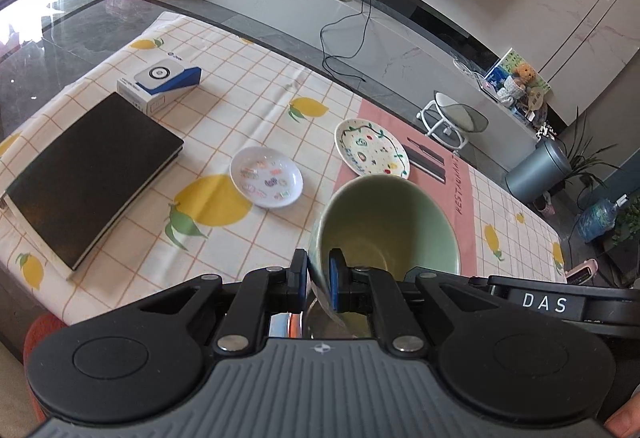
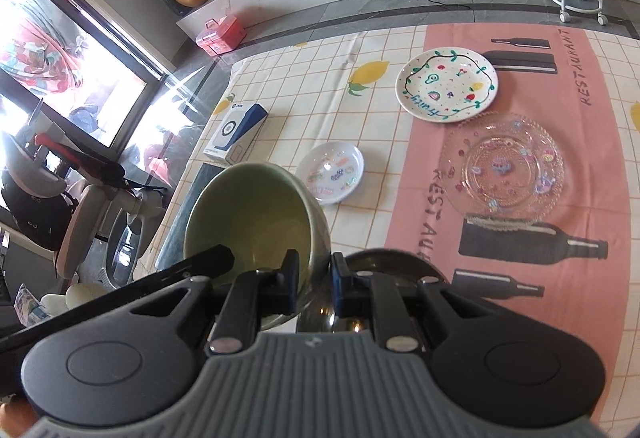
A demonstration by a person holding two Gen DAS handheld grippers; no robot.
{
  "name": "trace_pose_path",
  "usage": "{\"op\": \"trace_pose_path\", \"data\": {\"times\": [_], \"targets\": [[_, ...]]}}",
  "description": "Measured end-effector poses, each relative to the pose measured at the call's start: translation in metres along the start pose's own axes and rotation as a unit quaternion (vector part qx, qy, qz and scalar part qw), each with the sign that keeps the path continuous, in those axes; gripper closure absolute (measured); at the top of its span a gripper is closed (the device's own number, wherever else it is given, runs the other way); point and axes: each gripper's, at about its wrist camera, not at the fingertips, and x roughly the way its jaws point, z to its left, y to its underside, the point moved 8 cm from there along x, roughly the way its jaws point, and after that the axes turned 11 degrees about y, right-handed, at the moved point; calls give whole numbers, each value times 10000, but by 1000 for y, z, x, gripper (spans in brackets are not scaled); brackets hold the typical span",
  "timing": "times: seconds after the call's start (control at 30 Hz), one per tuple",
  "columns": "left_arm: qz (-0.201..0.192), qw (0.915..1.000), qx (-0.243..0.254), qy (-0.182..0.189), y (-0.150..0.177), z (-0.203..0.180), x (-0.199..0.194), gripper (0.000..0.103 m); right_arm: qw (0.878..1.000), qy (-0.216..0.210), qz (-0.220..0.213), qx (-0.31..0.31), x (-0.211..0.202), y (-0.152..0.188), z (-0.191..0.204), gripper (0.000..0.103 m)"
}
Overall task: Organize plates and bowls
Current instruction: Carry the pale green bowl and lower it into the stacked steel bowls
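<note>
From the left wrist, the left hand-held gripper (image 1: 319, 280) is clamped on the green bowl (image 1: 386, 222)'s rim, carrying it above the desk (image 1: 248, 93).

From the right wrist, the right hand-held gripper (image 2: 314, 284) pinches the opposite rim; next, probably, it must be set down somewhere clear of the plates.
</note>
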Motion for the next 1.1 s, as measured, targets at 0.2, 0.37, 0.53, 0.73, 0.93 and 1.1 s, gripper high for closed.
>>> {"op": "trace_pose_path", "data": {"times": [0.2,0.37,0.53,0.73,0.93,1.1], "targets": [[308,9994,121,45,26,-10,11,91,9997,139,137,125,-5,26,-24,89],[563,9983,179,-7,42,-9,23,91,9989,256,323,208,5,41,-39,89],[828,9962,249,-109,50,-6,37,91,9976,402,538,192,21,51,-46,90],[1013,9934,479,-255,53,-10,48,91,9960,589,665,49,31,49,-52,90],[1224,9897,635,-390,54,-9,57,91,9939,677,866,-91,45,48,-53,91],[1376,9865,757,-472,57,-8,62,90,9924,717,995,-118,52,49,-53,92]]}}
